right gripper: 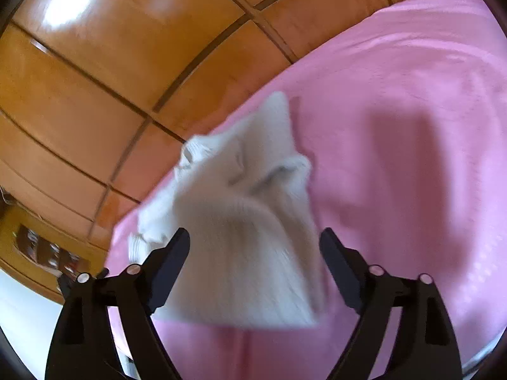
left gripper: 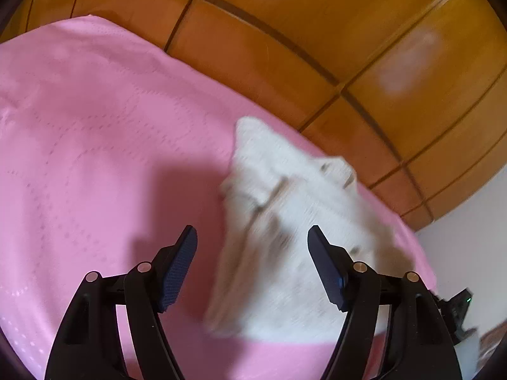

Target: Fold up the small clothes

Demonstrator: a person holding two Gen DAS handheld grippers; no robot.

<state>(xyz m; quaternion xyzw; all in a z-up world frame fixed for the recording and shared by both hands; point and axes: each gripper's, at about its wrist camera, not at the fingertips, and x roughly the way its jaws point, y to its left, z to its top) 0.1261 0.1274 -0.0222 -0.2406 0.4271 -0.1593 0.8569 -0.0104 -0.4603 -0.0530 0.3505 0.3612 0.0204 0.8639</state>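
Left wrist view: we look forward and steeply down along the left hand-held gripper (left gripper: 252,264), close over the pink bedspread (left gripper: 95,133).
Right wrist view: we look likewise along the right hand-held gripper (right gripper: 254,267), equally close.
Shared: both views take in the white garment (left gripper: 285,237), the bedspread and the wooden wardrobe (left gripper: 317,31) beyond the fingertips.

A small white knitted piece of clothing (left gripper: 285,221) lies on a pink bed cover (left gripper: 95,126), close to the cover's edge. It is soft and ribbed, bunched up with folds and bumps, not flat. One pointed corner sticks out at the far end, and the near end spreads wide, though blur hides its exact shape.
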